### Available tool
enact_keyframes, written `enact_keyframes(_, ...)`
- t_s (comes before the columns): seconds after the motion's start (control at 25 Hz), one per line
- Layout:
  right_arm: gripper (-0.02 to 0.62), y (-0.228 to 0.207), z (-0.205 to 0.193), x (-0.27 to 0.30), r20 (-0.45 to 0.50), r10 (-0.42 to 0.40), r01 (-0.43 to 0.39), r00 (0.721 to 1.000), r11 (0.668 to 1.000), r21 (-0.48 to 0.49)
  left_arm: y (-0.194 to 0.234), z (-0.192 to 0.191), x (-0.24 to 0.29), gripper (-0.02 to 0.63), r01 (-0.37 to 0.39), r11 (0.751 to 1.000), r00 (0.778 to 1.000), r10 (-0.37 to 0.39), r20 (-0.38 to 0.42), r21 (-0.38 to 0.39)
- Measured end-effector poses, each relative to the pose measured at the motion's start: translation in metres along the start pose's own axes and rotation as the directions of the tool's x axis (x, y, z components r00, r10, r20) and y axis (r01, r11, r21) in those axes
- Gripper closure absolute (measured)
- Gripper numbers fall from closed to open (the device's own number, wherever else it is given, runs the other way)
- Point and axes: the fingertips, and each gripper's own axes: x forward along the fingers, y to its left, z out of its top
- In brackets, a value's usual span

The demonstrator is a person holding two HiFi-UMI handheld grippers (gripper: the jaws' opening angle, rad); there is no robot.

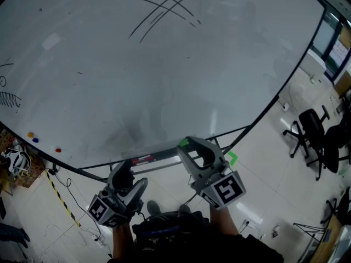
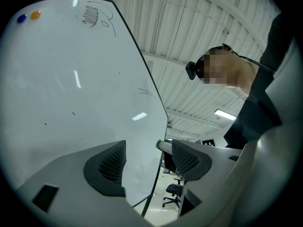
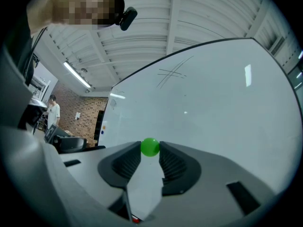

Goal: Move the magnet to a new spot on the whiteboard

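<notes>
Magnet (image 3: 150, 147), green, pinched in the tips of your right gripper (image 3: 151, 150) at the whiteboard (image 3: 213, 103) lower edge; your left gripper (image 2: 148, 151) gapes wide, empty.

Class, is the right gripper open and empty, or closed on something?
Closed on the green magnet: in its own view, the right gripper has both jaw tips pressed against the magnet's sides.

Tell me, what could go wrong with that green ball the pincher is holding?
1. The green magnet is round and pinched only by the very tips of the right gripper, so it might pop out and drop to the floor.
2. It looks close to the bottom edge of the whiteboard; if it is let go too low, it may miss the board.
</notes>
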Motion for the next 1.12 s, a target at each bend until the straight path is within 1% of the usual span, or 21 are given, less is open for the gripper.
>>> enact_keyframes(0.36,0.445,0.001,-0.006,0.012,-0.017,-0.011,0.011,1.000,1.000,-0.017,0.008,0.002,-0.008,0.311,-0.007,1.000,1.000,0.007,0.010,0.000)
enact_keyframes(0.6,0.445,-0.002,-0.014,0.025,-0.047,-0.029,0.027,0.998,0.999,-0.040,0.012,0.005,-0.012,0.311,-0.017,1.000,1.000,0.018,0.018,-0.004)
enact_keyframes(0.88,0.445,-0.009,-0.021,0.042,-0.081,-0.060,0.054,0.995,0.996,-0.076,0.017,0.010,-0.017,0.311,-0.026,1.000,0.999,0.027,0.031,-0.009)
enact_keyframes(1.12,0.445,-0.011,-0.026,0.056,-0.107,-0.087,0.072,0.990,0.987,-0.140,0.019,0.016,-0.021,0.311,-0.028,1.000,0.999,0.028,0.043,-0.004)
